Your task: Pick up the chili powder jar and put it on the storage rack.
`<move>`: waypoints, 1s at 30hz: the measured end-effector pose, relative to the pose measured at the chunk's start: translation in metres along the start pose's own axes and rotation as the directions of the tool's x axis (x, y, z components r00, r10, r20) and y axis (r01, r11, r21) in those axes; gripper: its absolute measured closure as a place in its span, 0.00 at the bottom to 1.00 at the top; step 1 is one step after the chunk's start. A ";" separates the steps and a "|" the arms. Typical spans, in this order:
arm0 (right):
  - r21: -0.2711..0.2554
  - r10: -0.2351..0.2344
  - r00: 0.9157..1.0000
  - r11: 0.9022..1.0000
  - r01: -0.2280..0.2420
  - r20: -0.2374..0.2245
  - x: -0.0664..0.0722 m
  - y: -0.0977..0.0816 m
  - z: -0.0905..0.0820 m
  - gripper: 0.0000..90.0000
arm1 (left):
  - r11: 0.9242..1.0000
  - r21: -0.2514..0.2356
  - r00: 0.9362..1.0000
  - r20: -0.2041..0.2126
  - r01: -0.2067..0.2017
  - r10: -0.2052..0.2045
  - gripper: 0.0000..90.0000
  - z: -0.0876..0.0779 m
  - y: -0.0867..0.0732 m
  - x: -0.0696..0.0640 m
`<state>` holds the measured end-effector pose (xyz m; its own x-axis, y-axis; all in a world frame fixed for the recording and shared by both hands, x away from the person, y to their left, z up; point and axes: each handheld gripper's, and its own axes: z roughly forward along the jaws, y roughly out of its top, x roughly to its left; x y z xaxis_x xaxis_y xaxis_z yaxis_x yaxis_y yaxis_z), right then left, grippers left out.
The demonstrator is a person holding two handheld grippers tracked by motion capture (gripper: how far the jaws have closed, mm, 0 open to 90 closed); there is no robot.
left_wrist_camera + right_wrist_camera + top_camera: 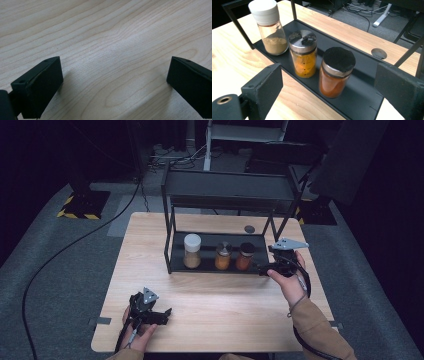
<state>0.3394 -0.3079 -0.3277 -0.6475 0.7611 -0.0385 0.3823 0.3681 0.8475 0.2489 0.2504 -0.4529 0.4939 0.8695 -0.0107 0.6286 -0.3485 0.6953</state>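
Three spice jars (rack's bottom shelf)

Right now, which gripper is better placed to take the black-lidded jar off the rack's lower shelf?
Right. The right gripper is open beside the rack, its jaws framing the black-lidded jar. The left gripper is open too, but sits low over bare table near the person's edge.
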 end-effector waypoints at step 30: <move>0.013 -0.033 0.999 0.999 0.033 -0.042 0.004 -0.059 -0.018 0.08 | 1.000 0.001 1.000 0.000 -0.002 0.002 0.00 0.000 0.000 0.000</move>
<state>0.3027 -0.3362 -0.3686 -0.6870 0.7254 -0.0437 0.3692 0.4002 0.8388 0.2488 0.2505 -0.4528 0.4953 0.8686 -0.0095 0.6282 -0.3506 0.6946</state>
